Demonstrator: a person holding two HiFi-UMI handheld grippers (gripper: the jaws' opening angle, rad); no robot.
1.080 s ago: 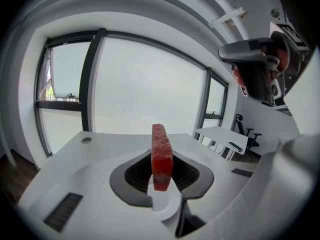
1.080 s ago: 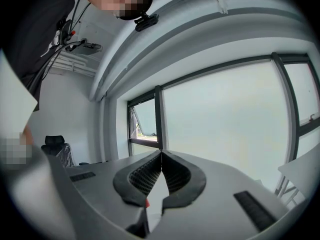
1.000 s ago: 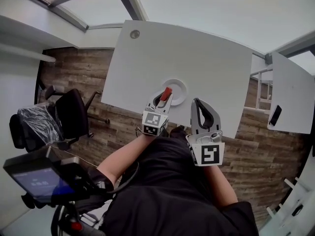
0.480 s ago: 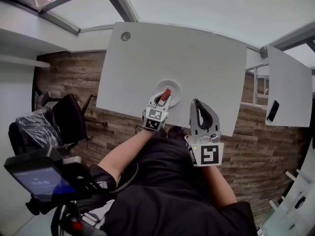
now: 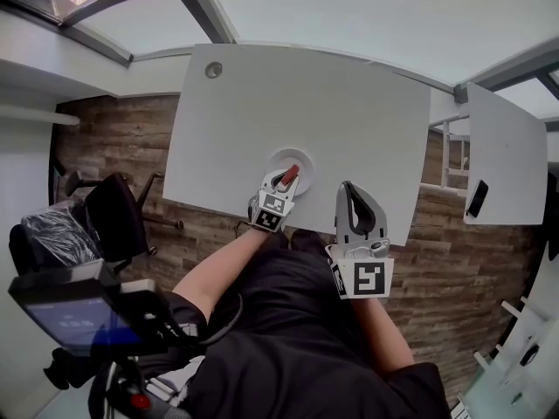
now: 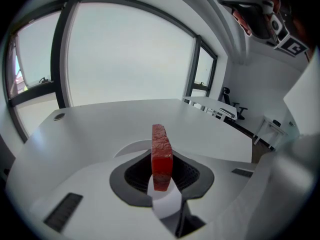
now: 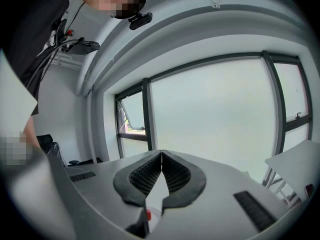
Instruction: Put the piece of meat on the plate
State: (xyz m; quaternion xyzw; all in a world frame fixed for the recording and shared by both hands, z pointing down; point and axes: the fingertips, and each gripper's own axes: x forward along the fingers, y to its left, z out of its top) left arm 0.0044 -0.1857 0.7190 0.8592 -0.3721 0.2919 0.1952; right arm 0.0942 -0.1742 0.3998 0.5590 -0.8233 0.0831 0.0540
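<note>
One meat piece (image 6: 161, 151) pinched upright in left claw (image 5: 286, 180), over plate (image 5: 302, 156), right claw (image 7: 161, 155) closed, empty

Head view: the left gripper (image 5: 281, 183) covers the near half of the plate (image 5: 302, 157); I cannot tell whether the piece of meat (image 5: 287, 176) touches it. Left gripper view: only an arc of its rim shows beyond the jaws. The dark object (image 5: 476, 199) on the side table (image 5: 507, 164), perhaps a phone, is too small to identify.

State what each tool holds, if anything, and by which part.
Left tool: the piece of meat, clamped by its lower end. Right tool: shut, nothing held.
</note>
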